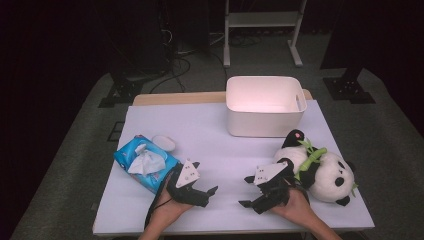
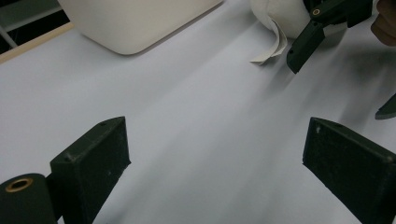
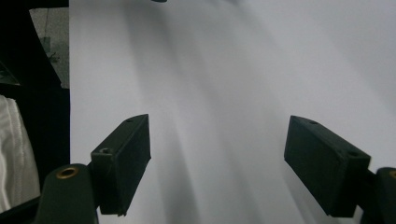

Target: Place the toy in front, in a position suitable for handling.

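Worktop (image 1: 220, 150) under a pale lavender sheet, wooden edge showing at the far side. White bin (image 1: 265, 105) at far centre-right, upright, interior lit and bare as far as visible. Panda plush (image 1: 320, 167) lying at the right, just in front of the bin's near right corner, green bamboo sprig across its chest. Blue tissue pack (image 1: 145, 162) at the left, white tissue puffed from its slot; small white oval object (image 1: 164, 142) touching or just beside the pack's far corner, cannot tell which. Left gripper (image 1: 210, 192) held low over the near centre-left of the sheet, just right of the tissue pack, jaws spread wide and holding nothing; grey three-cornered plate on top. Right gripper (image 1: 247, 190) held low at near centre-right, just left of the panda, jaws likewise spread, nothing between them. Two grippers near each other, tips pointed inward, apart. In the left gripper view, own jaws wide over bare sheet (image 2: 196, 116), bin corner (image 2: 135, 23) at top, the other gripper's dark jaw at upper right beside the plush's white fabric tag (image 2: 273, 49). In the right gripper view, own jaws wide over bare sheet (image 3: 224, 93), dark floor past the sheet edge at left.
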Motion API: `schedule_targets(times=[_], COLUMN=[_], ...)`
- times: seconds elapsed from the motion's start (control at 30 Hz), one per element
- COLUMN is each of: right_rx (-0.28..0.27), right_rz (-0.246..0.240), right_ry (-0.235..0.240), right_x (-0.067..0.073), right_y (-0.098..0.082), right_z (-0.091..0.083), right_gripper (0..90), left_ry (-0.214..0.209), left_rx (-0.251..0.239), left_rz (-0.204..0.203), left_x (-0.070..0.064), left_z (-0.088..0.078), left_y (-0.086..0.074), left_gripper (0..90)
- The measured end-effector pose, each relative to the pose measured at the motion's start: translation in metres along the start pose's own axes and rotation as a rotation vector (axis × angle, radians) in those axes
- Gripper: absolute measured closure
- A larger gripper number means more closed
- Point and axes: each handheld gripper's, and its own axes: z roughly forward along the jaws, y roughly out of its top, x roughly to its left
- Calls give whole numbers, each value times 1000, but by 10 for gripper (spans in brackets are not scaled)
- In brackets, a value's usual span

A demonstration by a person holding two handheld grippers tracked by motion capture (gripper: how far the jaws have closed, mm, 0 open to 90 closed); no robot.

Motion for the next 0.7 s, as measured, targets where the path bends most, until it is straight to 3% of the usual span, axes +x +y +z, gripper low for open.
schedule_targets(times=[0.2, 0.3, 0.47, 0.57, 0.7], right_rx=[-7, 1, -41, -54, -24], right_rz=[2, -9, -25, -10, -20], right_ry=[13, 18, 30, 51, 58], right_x=[0, 3, 11, 13, 15], right_y=[2, 7, 21, 26, 34], right_z=[1, 1, -10, -15, -22], right_gripper=[215, 209, 209, 209, 209], left_ry=[6, 4, 3, 5, 3], left_rx=[-8, 7, 1, -3, 1], left_rz=[-18, 4, -1, 3, 10], left_x=[0, -2, -3, -4, -5], left_z=[-2, -1, -2, -2, -1], left_y=[-2, -3, -2, -2, -1], left_gripper=[61, 61, 61, 61, 61])
